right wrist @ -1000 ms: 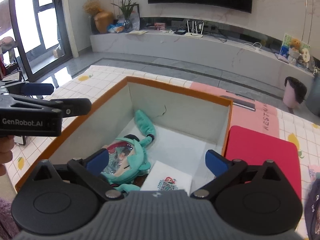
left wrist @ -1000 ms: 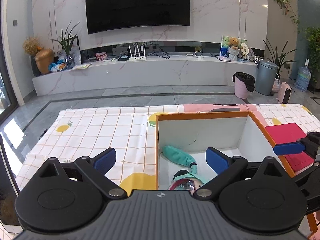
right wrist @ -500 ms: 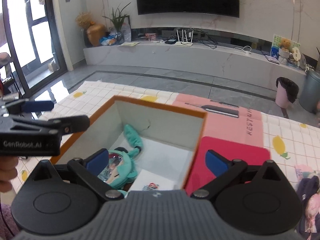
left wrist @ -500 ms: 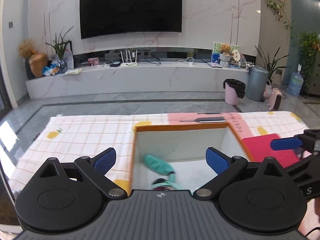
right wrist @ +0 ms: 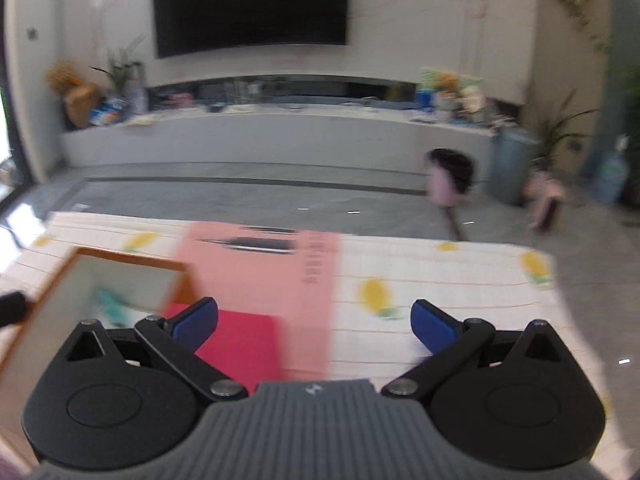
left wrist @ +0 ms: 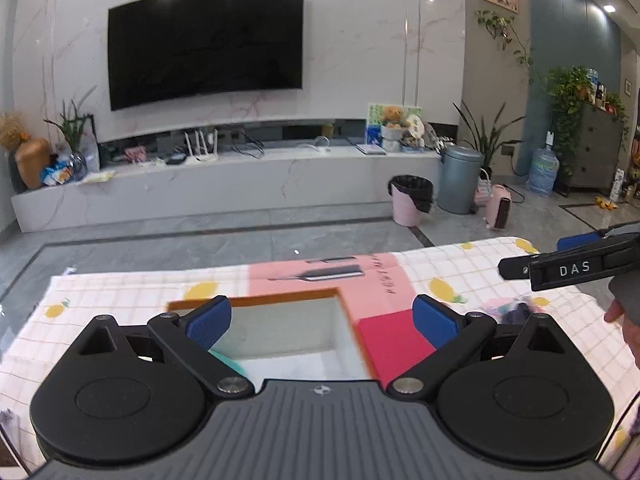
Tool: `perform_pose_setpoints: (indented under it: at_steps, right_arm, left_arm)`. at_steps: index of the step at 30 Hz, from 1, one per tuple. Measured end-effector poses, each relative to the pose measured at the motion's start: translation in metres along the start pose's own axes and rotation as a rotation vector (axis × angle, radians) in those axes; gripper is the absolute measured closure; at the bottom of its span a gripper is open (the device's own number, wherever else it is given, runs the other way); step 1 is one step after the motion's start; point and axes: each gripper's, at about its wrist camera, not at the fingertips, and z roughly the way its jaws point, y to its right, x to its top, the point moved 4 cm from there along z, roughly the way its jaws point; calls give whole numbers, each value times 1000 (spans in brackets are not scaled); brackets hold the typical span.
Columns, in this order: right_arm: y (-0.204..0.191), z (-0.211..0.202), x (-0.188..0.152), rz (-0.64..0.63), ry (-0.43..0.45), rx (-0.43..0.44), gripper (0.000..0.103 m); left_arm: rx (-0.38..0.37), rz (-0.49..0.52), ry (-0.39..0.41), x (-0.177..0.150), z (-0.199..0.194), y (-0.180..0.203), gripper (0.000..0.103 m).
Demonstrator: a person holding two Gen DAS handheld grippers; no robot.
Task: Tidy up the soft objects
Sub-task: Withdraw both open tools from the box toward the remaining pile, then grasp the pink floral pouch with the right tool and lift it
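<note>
The left gripper (left wrist: 322, 318) hangs over the orange-rimmed box (left wrist: 256, 301) with its jaws spread wide and empty. A bit of the teal plush doll (left wrist: 224, 358) lies inside, mostly hidden behind the near finger. Just right of the box lies a red lid (left wrist: 394, 340). The right gripper (right wrist: 314, 320), likewise agape and empty, hovers over the lemon-print tablecloth (right wrist: 440, 276); its view is blurred. Far off: a pink bin (left wrist: 410, 200) and the television (left wrist: 206, 42).
</note>
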Motion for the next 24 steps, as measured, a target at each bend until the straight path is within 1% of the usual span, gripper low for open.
perform_pose_setpoints:
  at_steps: [2,4,5,7,9,10,11,13,17,19,22,24]
  right_arm:
    - [25,4,-5,-10,-14,-67,2]
    - [52,13,-14,8,-47,-125,2]
    - [63,19,-21,12,-76,-128,2]
    - [84,32,-38,32,-127,-95,3]
    - [103,46,-54,62,-168,-98,3]
    - [112,54,-60,73,-192,-110,6]
    - [120,62,-67,80,-214,-120,14]
    - [133,78,-79,95,-251,-128,20]
    - [151,106,-101,153,-313,-109,21]
    - [153,116,-108,167,-341,-91,21]
    - [149,129,-112,131,-366,-99,21]
    - [144,137,-114,112,-378,-94,23]
  left_arm:
    - [-15,-4,-19,4,4,13,0]
    - [-45,-6,-26,6,6,27,0]
    - [-59,-5,-29,6,8,35,0]
    - [-77,-6,-36,7,12,48,0]
    - [-85,-8,-52,5,16,62,0]
    - [-90,-6,-58,4,19,70,0]
    - [-101,1,-59,2,20,78,0]
    - [-129,29,-63,-1,24,96,0]
    - [-154,77,-84,-13,33,129,0]
    - [-167,103,-83,-21,34,144,0]
    - [-181,149,-82,-29,36,165,0]
    - [-164,171,-83,-35,39,177,0]
